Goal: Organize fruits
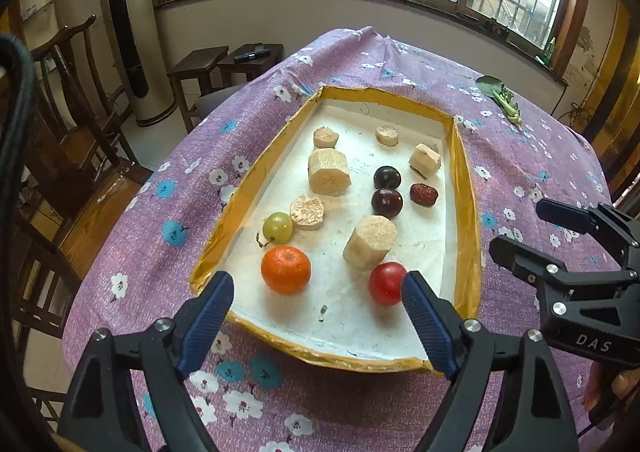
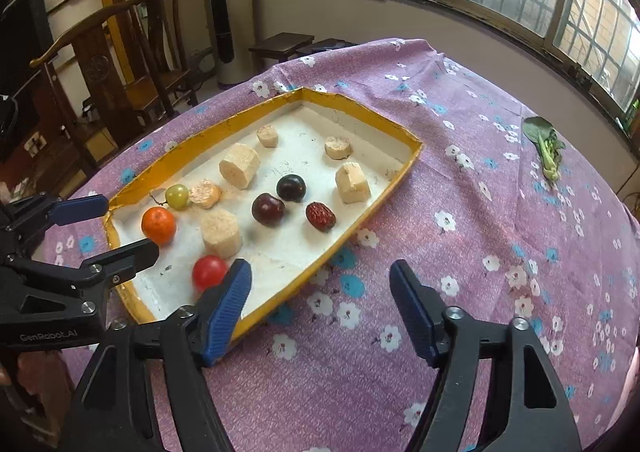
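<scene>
A shallow white tray with a yellow rim (image 1: 466,187) (image 2: 404,167) lies on the purple flowered tablecloth. In it are an orange (image 1: 285,269) (image 2: 159,225), a red tomato (image 1: 386,283) (image 2: 209,272), a green grape (image 1: 277,227) (image 2: 177,195), two dark plums (image 1: 387,203) (image 2: 268,209), a red date (image 1: 423,194) (image 2: 320,216) and several pale sugarcane chunks (image 1: 329,171) (image 2: 239,165). My left gripper (image 1: 318,298) is open and empty, above the tray's near end. My right gripper (image 2: 320,288) is open and empty, over the cloth right of the tray; it also shows in the left wrist view (image 1: 516,228).
A green leafy vegetable (image 1: 500,93) (image 2: 546,143) lies on the cloth at the far right. Wooden chairs (image 1: 76,123) (image 2: 116,63) and stools (image 1: 200,67) stand left of the table. Windows run along the back wall.
</scene>
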Available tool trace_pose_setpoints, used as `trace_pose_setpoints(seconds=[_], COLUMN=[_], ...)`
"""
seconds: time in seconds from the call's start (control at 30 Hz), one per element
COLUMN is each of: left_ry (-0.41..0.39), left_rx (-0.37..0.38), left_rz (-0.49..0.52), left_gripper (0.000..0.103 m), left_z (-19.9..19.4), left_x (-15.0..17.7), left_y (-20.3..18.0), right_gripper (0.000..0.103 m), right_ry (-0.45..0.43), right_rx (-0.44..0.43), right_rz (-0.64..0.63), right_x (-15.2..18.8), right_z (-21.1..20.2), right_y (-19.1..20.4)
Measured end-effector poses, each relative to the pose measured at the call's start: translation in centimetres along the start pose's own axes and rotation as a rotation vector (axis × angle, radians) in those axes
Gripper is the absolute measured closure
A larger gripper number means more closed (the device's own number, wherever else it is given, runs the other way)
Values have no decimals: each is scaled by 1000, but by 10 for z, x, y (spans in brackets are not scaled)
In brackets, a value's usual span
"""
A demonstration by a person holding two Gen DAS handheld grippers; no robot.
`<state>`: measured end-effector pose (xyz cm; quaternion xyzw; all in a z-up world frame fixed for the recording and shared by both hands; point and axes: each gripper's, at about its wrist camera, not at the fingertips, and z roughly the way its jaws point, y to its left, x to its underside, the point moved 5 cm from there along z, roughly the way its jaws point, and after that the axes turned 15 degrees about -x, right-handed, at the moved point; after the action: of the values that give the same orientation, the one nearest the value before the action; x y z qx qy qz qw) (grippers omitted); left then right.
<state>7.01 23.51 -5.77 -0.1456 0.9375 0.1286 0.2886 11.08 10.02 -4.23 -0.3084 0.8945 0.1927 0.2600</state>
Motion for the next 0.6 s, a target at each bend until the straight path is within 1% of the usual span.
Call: trace_pose_setpoints(seconds=[0.1,0.2,0.3,0.4,0.47,0.6], left_ry=[-11,15,35,66,99,100], left_rx=[-29,-29,-43,-39,-50,-39], left_rz=[-19,-38,-47,-45,-32,-46], left_gripper=[14,13,13,12,12,12], left_z=[-12,-18,-19,-18,-15,-18], left_x=[12,23,33,44,51,61], left_y=[-3,-9,-16,-23,-27,-33], right_gripper=[26,25,25,25,25,24], right_ry=[-9,-6,-3,-2,2,14], right_rx=[-7,-12,-2,5,13,19], right_rz=[48,80,89,96,89,86], right_x=[19,38,53,67,76,86], right_z=[-13,-20,-24,-27,-28,-29], right_y=[-1,-2,1,3,5,5])
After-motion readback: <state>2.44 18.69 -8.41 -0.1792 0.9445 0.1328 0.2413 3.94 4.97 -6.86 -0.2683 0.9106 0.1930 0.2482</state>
